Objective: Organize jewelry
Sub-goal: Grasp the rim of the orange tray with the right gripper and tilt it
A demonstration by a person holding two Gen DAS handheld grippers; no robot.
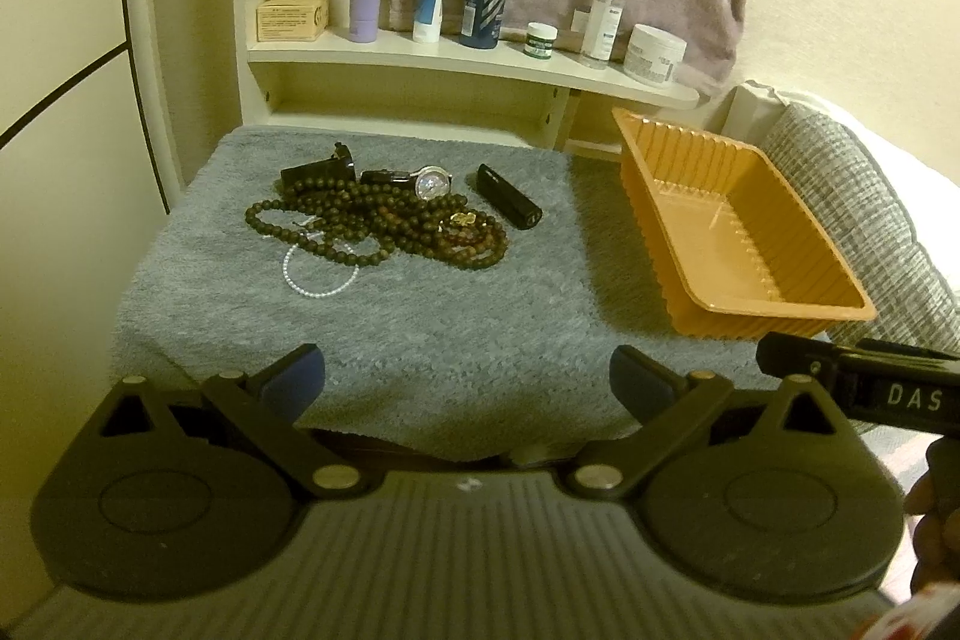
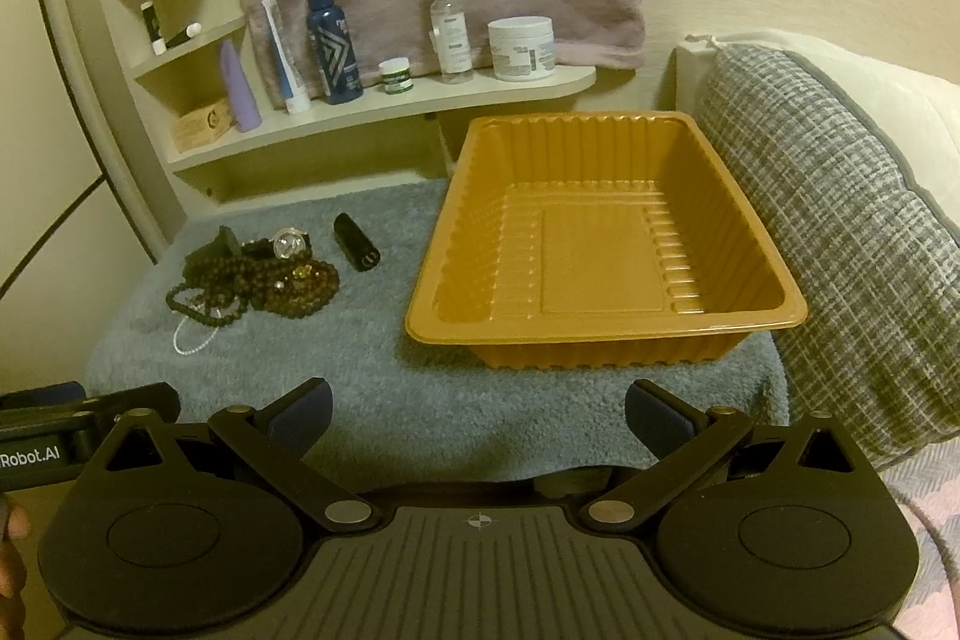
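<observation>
Centrally, tangled dark wooden bead strands [image 1: 384, 220] beside an empty orange tray [image 2: 606, 244], both grippers' jaws spread wide.

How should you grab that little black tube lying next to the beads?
Grip the black tube across its middle, coming down from above. It lies flat on the grey towel, apart from the bead pile, so both long sides are free for the fingers. Its round body is narrow, and the open left gripper would probably close on it easily. Turn the gripper crosswise to its length.
</observation>
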